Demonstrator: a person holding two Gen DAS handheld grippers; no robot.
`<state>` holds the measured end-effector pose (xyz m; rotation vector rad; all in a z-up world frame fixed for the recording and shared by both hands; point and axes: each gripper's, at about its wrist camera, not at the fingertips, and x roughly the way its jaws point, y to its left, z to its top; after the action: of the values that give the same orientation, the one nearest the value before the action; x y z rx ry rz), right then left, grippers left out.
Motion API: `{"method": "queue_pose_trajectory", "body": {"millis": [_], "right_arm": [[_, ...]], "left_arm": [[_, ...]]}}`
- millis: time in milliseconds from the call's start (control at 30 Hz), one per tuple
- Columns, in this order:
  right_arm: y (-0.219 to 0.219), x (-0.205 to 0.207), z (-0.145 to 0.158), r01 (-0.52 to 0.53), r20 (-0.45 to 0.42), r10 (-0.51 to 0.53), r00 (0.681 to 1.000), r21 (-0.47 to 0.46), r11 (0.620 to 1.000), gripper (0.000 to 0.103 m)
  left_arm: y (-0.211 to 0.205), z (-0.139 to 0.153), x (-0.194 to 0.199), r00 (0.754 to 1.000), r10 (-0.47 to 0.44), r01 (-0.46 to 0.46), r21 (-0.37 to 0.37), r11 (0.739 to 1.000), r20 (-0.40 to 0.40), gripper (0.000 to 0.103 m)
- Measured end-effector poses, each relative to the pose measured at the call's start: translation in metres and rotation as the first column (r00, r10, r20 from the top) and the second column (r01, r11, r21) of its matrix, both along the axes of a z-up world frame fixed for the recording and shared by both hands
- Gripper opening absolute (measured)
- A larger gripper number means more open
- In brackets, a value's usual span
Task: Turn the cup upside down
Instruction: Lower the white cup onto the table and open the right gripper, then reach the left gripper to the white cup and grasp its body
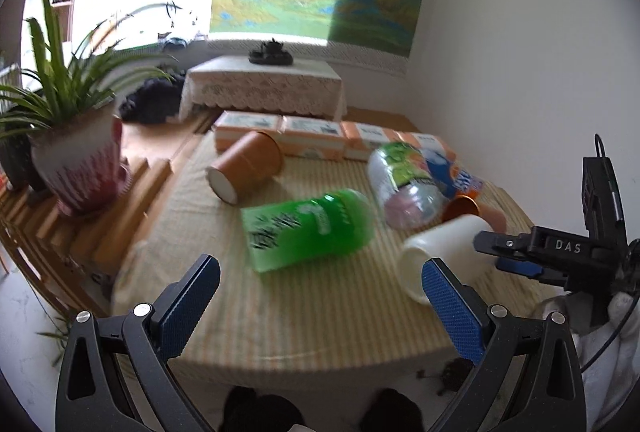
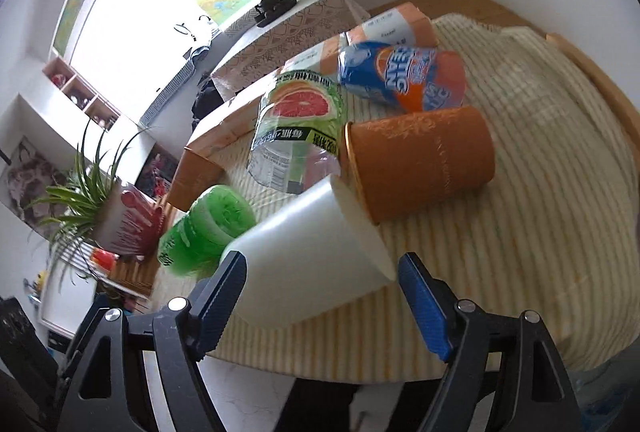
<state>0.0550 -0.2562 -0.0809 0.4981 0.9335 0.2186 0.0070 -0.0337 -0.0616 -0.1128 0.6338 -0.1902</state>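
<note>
A white cup [image 2: 304,252] lies on its side on the striped mat [image 2: 540,232]; it also shows in the left wrist view [image 1: 444,252]. My right gripper [image 2: 322,296] is open, its blue fingers on either side of the cup's body, not closed on it; it appears in the left wrist view [image 1: 508,256] at the cup. My left gripper [image 1: 320,308] is open and empty above the mat's near edge, in front of a green bottle [image 1: 308,228]. Two orange cups [image 1: 248,164] [image 2: 420,160] also lie on their sides.
A clear grapefruit bottle [image 2: 296,136] and an orange-blue bottle [image 2: 400,76] lie behind the white cup. Orange boxes [image 1: 320,136] line the mat's far edge. A potted plant [image 1: 80,152] stands at the left. A low cloth-covered table [image 1: 260,88] is beyond.
</note>
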Motion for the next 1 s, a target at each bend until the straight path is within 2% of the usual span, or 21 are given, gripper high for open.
{"method": "queue_pose_trajectory", "body": {"millis": [333,467,533,633,767,833,900,1000], "right_arm": [[-0.004,-0.013,0.012,-0.087,0.065,0.093,0.994,-0.083,0.993,0.075],[-0.008,-0.023,0.018,-0.105,0.090,0.118,0.989,-0.133,0.985,0.075],[-0.009,-0.033,0.022,-0.110,0.111,0.133,0.985,-0.191,0.975,0.075],[-0.012,-0.046,0.026,-0.115,0.132,0.154,0.979,-0.262,0.958,0.075],[-0.023,-0.064,0.029,-0.094,0.163,0.158,0.974,-0.346,0.933,0.075],[-0.032,-0.071,0.030,-0.091,0.168,0.158,0.973,-0.351,0.932,0.075],[-0.039,-0.075,0.031,-0.079,0.176,0.153,0.972,-0.368,0.926,0.075],[-0.049,-0.083,0.032,-0.060,0.194,0.149,0.970,-0.402,0.914,0.075]], "left_arm": [[-0.047,0.005,-0.004,1.000,0.003,-0.003,0.035,0.999,-0.006,0.102],[-0.056,0.007,-0.005,1.000,0.011,-0.011,0.015,1.000,-0.029,0.102],[-0.058,0.006,-0.002,0.998,0.018,-0.019,-0.014,1.000,-0.062,0.102],[-0.061,0.001,0.006,0.989,0.034,-0.048,-0.095,0.994,-0.143,0.102],[-0.060,-0.011,0.018,0.965,0.062,-0.119,-0.215,0.969,-0.255,0.102],[-0.063,-0.016,0.023,0.952,0.075,-0.150,-0.240,0.959,-0.297,0.102],[-0.066,-0.019,0.027,0.938,0.094,-0.193,-0.278,0.941,-0.333,0.102],[-0.070,-0.026,0.035,0.910,0.093,-0.255,-0.366,0.895,-0.405,0.102]]}}
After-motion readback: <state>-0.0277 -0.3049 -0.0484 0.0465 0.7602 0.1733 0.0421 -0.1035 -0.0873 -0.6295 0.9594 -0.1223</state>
